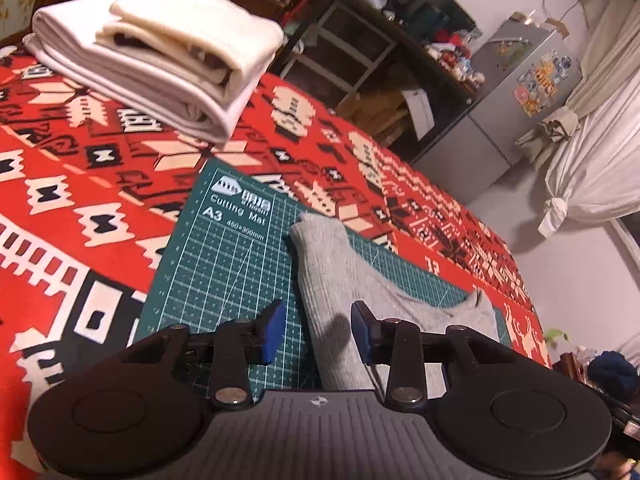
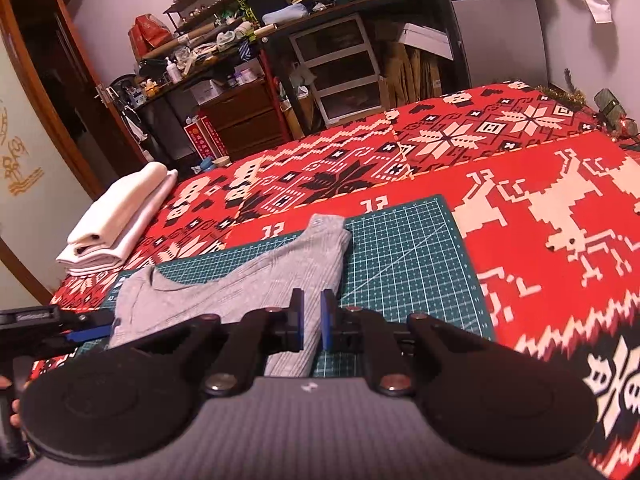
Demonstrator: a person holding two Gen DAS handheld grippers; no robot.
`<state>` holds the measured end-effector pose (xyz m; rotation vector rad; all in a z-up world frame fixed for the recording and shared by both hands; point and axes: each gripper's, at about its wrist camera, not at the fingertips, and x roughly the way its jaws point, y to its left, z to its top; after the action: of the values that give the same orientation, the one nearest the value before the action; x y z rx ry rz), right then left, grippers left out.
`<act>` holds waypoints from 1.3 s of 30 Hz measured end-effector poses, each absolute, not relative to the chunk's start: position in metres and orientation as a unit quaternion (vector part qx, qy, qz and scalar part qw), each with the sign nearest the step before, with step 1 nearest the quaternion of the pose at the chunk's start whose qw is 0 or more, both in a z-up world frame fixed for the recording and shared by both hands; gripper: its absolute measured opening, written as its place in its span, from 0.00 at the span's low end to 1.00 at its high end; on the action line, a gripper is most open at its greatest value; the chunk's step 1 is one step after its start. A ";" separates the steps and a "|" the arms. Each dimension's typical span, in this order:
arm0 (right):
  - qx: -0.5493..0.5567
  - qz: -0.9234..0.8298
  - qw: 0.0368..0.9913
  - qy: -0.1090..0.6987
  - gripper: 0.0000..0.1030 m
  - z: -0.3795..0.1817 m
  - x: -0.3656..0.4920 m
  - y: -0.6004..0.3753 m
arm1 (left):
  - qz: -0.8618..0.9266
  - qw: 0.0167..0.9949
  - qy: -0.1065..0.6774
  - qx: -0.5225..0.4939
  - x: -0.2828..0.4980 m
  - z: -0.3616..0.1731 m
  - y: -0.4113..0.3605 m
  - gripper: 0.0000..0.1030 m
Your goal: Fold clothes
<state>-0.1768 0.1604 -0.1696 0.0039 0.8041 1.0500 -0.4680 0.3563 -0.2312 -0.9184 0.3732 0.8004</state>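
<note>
1. Two grippers, both yours. The left gripper [image 1: 316,332] has its blue pads spread wide apart with nothing between them, hanging over the near end of the grey garment [image 1: 352,292].
2. Your right gripper [image 2: 311,320] is a different story: the pads sit close together with a narrow gap. The grey garment [image 2: 256,280] runs right under that gap, but I honestly can't tell if any cloth is pinched in there or if it's just hovering above.
3. The garment itself is a ribbed grey knit piece lying flat on the green cutting mat [image 1: 224,248], stretched from the near edge toward the far side, with a curved cut-out along one edge.
4. The mat [image 2: 404,256] sits on the red patterned blanket [image 2: 540,184] with the snowflakes and reindeer on it.
5. Far left in the right wrist view there's a stack of folded white clothes [image 2: 120,220] on the blanket, well apart from the mat. Same stack [image 1: 160,56] shows up far and left in the left wrist view.
6. Your left gripper [image 2: 86,334] pokes in at the left edge of the right wrist view, just beside the garment's near left corner.
</note>
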 end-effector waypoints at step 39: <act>0.041 0.507 0.774 0.377 0.11 -0.155 -0.191 0.134 | 0.346 0.862 0.221 -0.298 -0.339 -0.134 0.314 0.05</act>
<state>-0.1913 0.1343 -0.1549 0.0878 0.8162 1.0988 -0.3387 0.3140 -0.1339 -0.6244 0.4637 0.7247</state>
